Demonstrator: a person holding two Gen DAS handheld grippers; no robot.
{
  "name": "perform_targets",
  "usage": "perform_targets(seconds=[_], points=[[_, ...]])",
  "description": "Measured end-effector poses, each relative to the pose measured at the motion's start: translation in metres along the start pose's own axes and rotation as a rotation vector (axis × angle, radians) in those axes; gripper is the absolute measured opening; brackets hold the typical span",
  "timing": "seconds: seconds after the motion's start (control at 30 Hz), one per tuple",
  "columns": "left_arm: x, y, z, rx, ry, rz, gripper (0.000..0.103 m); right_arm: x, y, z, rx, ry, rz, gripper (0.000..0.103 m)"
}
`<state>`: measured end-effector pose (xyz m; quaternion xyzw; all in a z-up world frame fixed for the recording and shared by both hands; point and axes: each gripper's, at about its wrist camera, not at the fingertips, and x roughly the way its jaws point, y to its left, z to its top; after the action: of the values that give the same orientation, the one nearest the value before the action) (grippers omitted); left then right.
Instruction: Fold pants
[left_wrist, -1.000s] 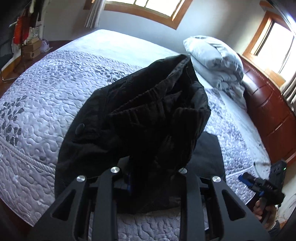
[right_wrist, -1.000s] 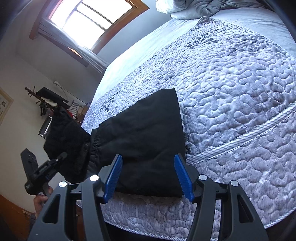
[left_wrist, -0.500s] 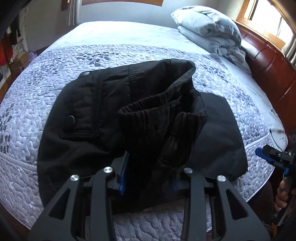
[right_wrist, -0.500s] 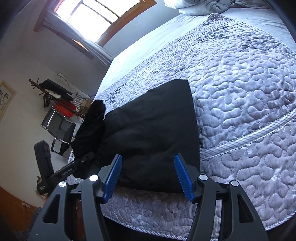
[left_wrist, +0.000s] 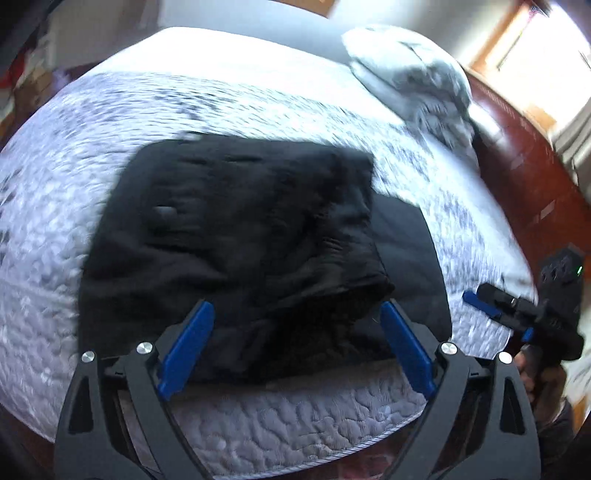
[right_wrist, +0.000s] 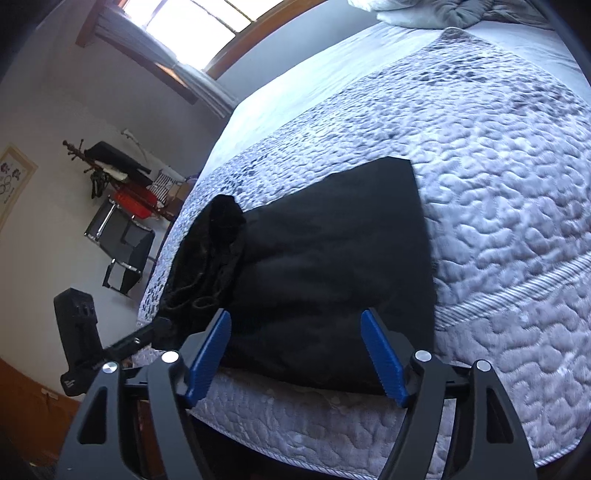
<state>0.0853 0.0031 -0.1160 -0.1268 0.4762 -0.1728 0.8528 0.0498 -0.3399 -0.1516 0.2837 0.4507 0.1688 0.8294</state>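
The black pants (left_wrist: 236, 236) lie on the quilted bed (right_wrist: 498, 177), right at its near edge, long axis running crosswise to me, with a rumpled, thicker heap dead ahead at 12 o'clock of my left gripper (left_wrist: 295, 343) and a flat folded panel at 12 o'clock of my right gripper (right_wrist: 299, 354). Both sets of jaws stand wide apart and hold nothing, each low over the bed's edge and aimed along the quilt. My left is the nearer to the untidy heap, so I judge that side needs the next pinch, while my right gripper shows at 3 o'clock in the left view, clear of the cloth.
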Motion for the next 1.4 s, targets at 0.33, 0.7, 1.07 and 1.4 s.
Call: perform_targets(seconds=[0.33,0.7,1.07,1.4], points=[[-0.035,0.063,-0.001,-0.13,-0.107,0.171,0.092,0.049,0.025,0.014,0.041,0.118,0.129,0.084],[-0.027,0.109,-0.018,-0.226,-0.085,0.192,0.092,0.109,0.04,0.031,0.112,0.226,0.2,0.086],[-0.026,0.117,-0.02,-0.243,-0.094,0.156,0.095,0.135,0.064,0.038,0.072,0.253,0.192,0.086],[-0.039,0.134,-0.03,-0.297,-0.121,0.174,0.095,0.158,0.081,0.032,0.05,0.275,0.167,0.046]])
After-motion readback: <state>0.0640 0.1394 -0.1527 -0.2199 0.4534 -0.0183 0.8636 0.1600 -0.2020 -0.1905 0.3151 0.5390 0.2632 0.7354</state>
